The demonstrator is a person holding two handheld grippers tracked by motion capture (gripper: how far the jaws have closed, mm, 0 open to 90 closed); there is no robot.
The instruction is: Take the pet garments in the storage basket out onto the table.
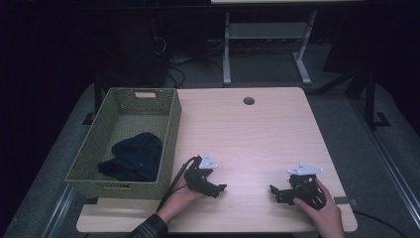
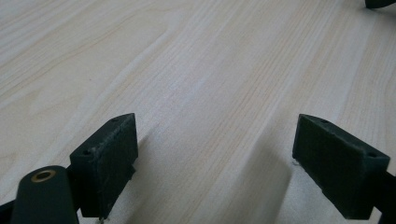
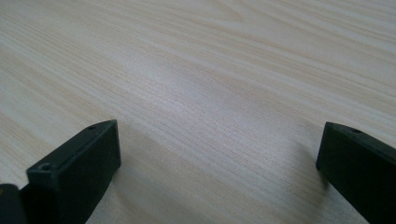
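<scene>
The pale wooden counter (image 1: 257,129) carried a green woven basket (image 1: 171,144) along its left edge, reaching from the far left corner almost to the near edge. Inside the basket lay a dark blue garment (image 1: 133,156), bunched toward its near end. The left tongs (image 1: 222,188) rested on the counter near the near edge, just beside the basket's near right corner; the jaws stood wide apart and held nothing. The right tongs (image 1: 272,190) rested toward the near right corner, equally wide open and empty, well apart from the basket.
</scene>
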